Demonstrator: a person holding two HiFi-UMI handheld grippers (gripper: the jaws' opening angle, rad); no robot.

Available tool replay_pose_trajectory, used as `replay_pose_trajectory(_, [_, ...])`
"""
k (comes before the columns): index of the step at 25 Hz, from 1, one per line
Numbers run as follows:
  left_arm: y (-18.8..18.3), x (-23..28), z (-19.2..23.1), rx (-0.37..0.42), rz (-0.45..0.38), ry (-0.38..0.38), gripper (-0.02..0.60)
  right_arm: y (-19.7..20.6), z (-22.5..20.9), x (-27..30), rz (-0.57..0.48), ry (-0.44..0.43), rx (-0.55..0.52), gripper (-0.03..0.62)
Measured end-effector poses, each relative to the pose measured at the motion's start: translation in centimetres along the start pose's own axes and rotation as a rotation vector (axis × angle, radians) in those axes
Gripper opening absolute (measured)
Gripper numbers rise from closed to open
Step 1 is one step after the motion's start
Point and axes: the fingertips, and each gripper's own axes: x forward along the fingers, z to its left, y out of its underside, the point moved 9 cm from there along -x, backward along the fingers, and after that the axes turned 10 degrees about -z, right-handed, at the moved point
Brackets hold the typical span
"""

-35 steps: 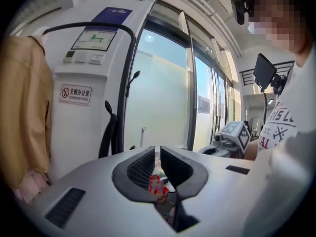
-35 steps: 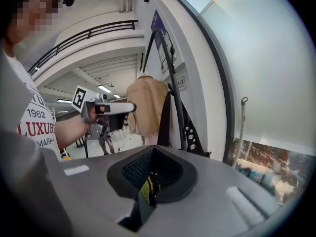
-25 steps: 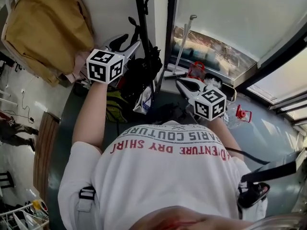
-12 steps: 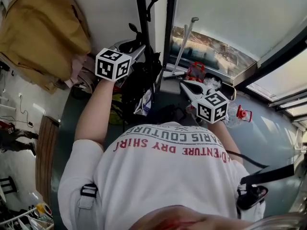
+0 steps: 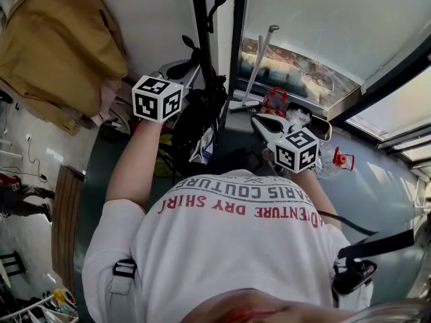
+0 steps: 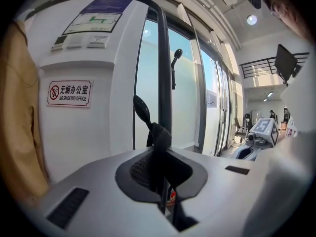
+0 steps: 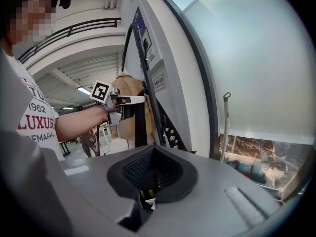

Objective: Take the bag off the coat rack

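Observation:
A black bag (image 5: pixel 196 116) hangs by its black strap (image 6: pixel 159 138) from a hook (image 6: pixel 141 110) on the dark coat rack pole (image 6: pixel 164 78). My left gripper (image 6: pixel 160 176) is raised at the rack, and its jaws are closing with the strap pinched between the pads. In the head view it (image 5: pixel 191 70) sits just left of the pole (image 5: pixel 200 32). The right gripper view shows it (image 7: pixel 132 100) holding the strap (image 7: pixel 139 125) beside the pole. My right gripper (image 5: pixel 258 120) hangs lower, to the right of the bag, jaws together with nothing in them.
A tan coat (image 5: pixel 60 46) hangs to the rack's left. A no-smoking sign (image 6: pixel 69 93) is on the white wall. Right of the rack are glass doors, a thin white rod (image 5: pixel 259 56) and red items (image 5: pixel 275 99) on the sill.
The left gripper edged right, toward the rack pole. The right gripper has hardly moved.

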Motion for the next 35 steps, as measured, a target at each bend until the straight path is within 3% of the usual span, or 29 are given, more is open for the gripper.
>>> replay_pose_trajectory(4, [-1.6,-0.5,-0.4,-0.022,-0.05,0.008,0.011,0.8,0.0,0.2,0.018,0.003,0.018,0.0])
replay_pose_trajectory(12, [-3.7,0.0,0.2,-0.028,-0.06,0.032,0.011,1.7,-0.1,0.9,0.047,0.012,0.044,0.0])
replay_pose_trajectory(22, [-10.9,-3.6,3.6,-0.037,-0.277,-0.043,0.011,-0.1,0.1,2.0,0.008,0.014,0.019,0.0])
replay_pose_trajectory(26, [-9.1,-4.6,3.7,-0.026,-0.244,-0.035,0.011,-1.8,0.6,2.8,-0.019,0.005,-0.012,0.0])
replay_pose_trajectory(35, [2.7,-6.7,2.3,-0.214,-0.05,-0.04,0.011,-2.3,1.0,4.5,-0.033,-0.002,-0.05,0.0])
